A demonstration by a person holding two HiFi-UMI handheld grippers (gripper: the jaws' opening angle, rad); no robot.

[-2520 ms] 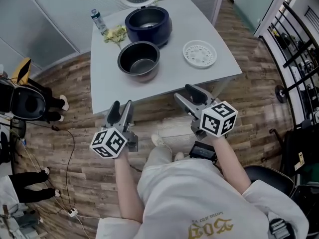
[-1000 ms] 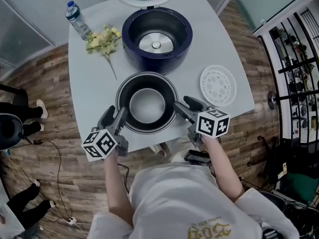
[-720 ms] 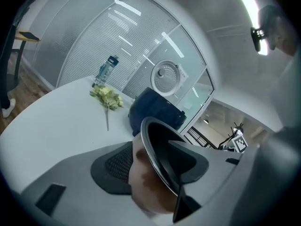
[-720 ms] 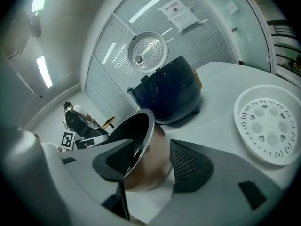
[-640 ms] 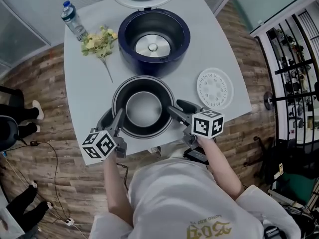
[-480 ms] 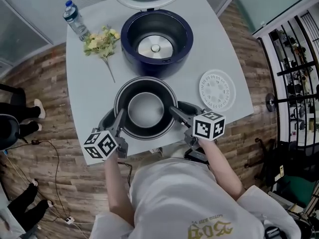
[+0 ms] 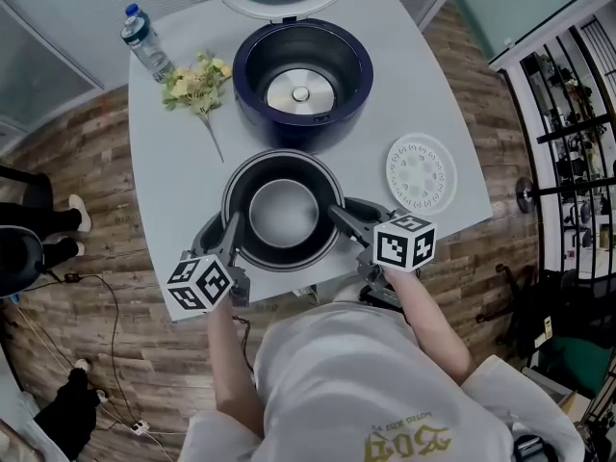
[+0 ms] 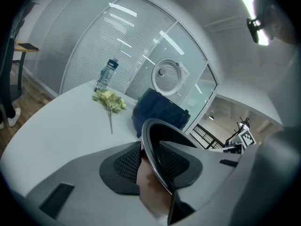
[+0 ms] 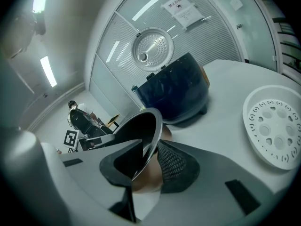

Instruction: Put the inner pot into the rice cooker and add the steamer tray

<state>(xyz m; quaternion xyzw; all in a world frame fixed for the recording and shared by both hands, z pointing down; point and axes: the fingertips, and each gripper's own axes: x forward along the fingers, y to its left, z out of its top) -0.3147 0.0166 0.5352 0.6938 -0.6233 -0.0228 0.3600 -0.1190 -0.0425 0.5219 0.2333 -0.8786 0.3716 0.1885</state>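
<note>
- Grey desk (image 7: 173, 162): open cooker (image 7: 301, 70) at the back, tray (image 7: 421, 171) right.
- Left claw (image 7: 221, 235) and right claw (image 7: 352, 212), jaws just closing, each pinch the pot (image 7: 283, 215) rim.

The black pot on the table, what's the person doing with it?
A person holds a gripper in each hand. The left gripper and the right gripper have just been closing on opposite sides of the inner pot, and both now pinch its rim. The pot sits on the table, in front of the open, empty rice cooker. The white steamer tray lies untouched to the right.
</note>
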